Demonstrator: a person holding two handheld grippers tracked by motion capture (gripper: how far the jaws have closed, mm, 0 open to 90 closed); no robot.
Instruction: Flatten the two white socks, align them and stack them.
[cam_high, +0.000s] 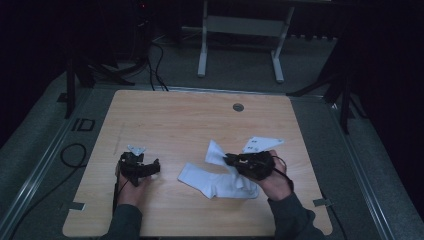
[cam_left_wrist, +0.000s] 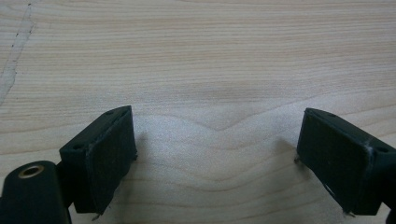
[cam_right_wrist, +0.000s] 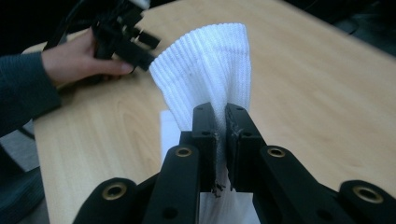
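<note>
On the wooden worktop (cam_high: 175, 120) we count two grippers, one white sock and one white card. Going from the left, the left gripper (cam_high: 152, 169) rests near the front left corner in a hand (cam_high: 131, 189); in the left gripper view its two jaws stand wide apart with bare wood between them, touching nothing. To its right, near the middle of the front edge, the white sock (cam_high: 220, 182) lies mostly flat, well apart from that gripper. Further right, the right gripper (cam_high: 229, 160) is clamped on the sock's ribbed cuff (cam_right_wrist: 205, 74), which fans upward beyond the pressed-together jaws, lifted off the wood. The white card (cam_high: 262, 144) lies just behind that gripper, towards the right edge.
</note>
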